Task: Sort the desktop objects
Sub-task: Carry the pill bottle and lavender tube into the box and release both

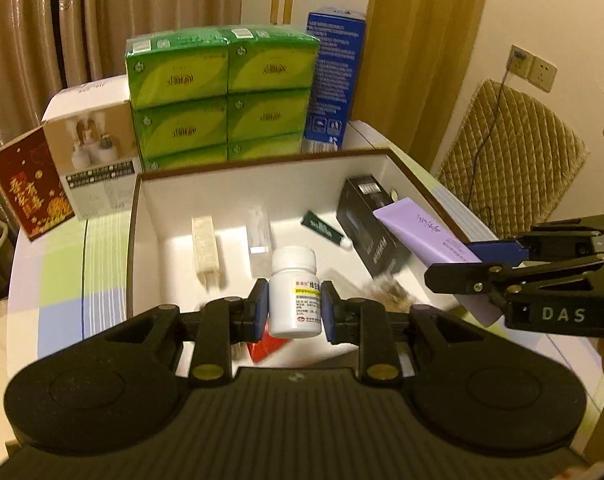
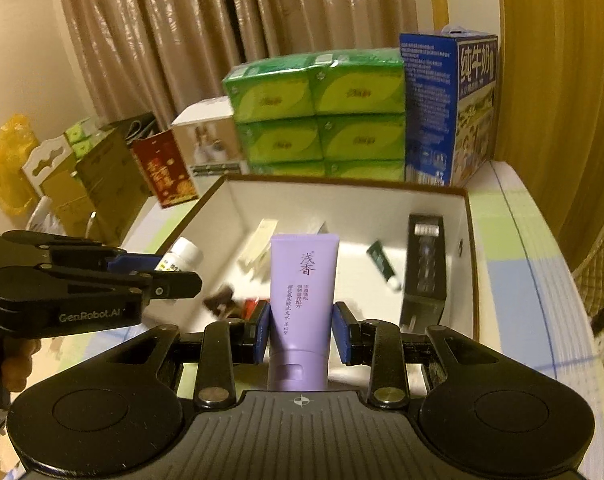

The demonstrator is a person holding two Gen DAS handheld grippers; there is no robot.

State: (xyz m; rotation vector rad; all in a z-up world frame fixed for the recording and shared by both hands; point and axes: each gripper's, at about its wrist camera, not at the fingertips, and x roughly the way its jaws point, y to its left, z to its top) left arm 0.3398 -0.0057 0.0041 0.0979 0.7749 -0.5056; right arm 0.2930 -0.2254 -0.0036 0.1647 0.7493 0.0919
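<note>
- Sorting looks well along, as I judge it: the white open-topped box with a brown rim (image 1: 261, 160) on the pale checked surface (image 1: 61, 272) already holds several things, and both claws bring one more each.
- The left claw (image 1: 295, 307) is clamped on a small white plastic pill bottle with a white cap (image 1: 294, 292), its blue pads pressing the bottle's two sides. The bottle stands upright between them, above the box's near edge, probably so that it can be set down on its base.
- The right claw (image 2: 302, 330) grips a lilac squeeze tube with dark lettering (image 2: 302, 300) low on its body, cap end toward the camera and flat sealed end pointing forward over the box. Held so, the tube should go in lengthwise.
- Both tools reach in from the near side, level with each other and angled down into the box. The left one comes from the left and the right one from the right, near each other but not touching.
- Lying inside are a black rectangular carton (image 1: 372, 228) against the right wall, a small dark green tube with a white tip (image 1: 326, 230), a cream-coloured oblong piece (image 1: 205, 248), a clear oblong block (image 1: 259, 240) and something red (image 1: 267, 346) under the left claw.
- Behind the box stand a wrapped stack of green tissue packs (image 1: 221, 96) and a tall blue milk carton (image 1: 334, 80), clear of the work.
</note>
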